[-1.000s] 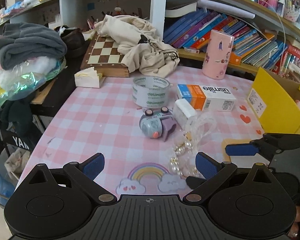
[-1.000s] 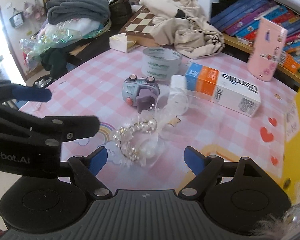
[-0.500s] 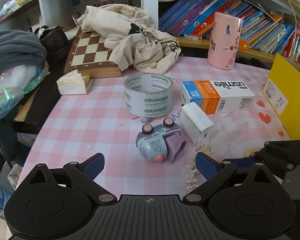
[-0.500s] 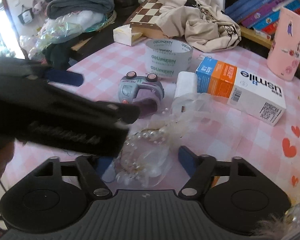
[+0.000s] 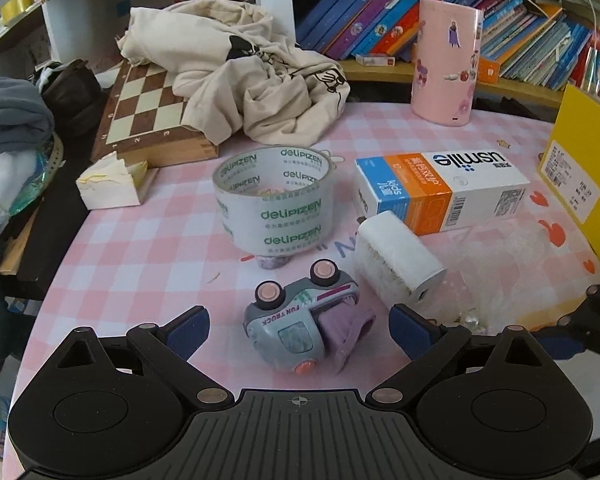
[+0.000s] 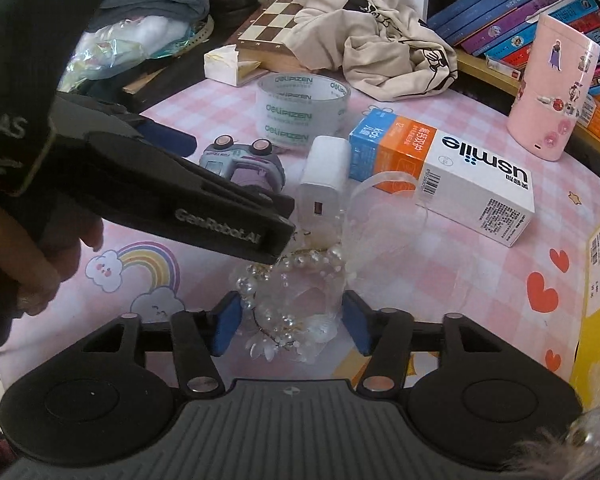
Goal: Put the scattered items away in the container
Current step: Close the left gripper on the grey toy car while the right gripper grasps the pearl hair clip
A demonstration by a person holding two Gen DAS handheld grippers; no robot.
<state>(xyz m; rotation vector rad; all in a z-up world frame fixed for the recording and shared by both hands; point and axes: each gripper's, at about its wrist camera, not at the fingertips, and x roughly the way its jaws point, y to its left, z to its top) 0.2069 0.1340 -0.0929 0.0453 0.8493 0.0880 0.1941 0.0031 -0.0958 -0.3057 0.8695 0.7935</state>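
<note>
Pink checked tabletop [image 5: 148, 248], bookshelves behind it. My count of loose items on it: one toy truck [image 5: 300, 320] on its side, one roll of clear tape [image 5: 274, 196], one white charger block [image 5: 396, 260], one "usmile" carton [image 5: 440, 188], one pearl-and-gauze hair ornament [image 6: 296, 292], one pink cylinder [image 5: 446, 68] standing upright at the back. One yellow box [image 5: 584, 160] at the right edge, presumably the container; its inside is out of view. Also one chessboard [image 5: 144, 108] with a cream garment [image 5: 240, 68] heaped partly over it.

Left gripper [image 5: 298, 330]: jaws spread wide, nothing between the pads but the truck, which they straddle without touching. Right gripper [image 6: 292, 322]: jaws apart, one pad on either side of the ornament; I cannot tell whether the pads touch it.

Change against the frames from one second back: in the left wrist view the truck sat well ahead of the fingers, now it lies between them and looks far larger, so I have brought the left gripper forward and down. In the right wrist view the pads stood wider and the ornament lay ahead of them; now they are narrower and flank it. The left gripper's body now crosses the upper left of the right view, just above the ornament. No item has shifted on the table.
</note>
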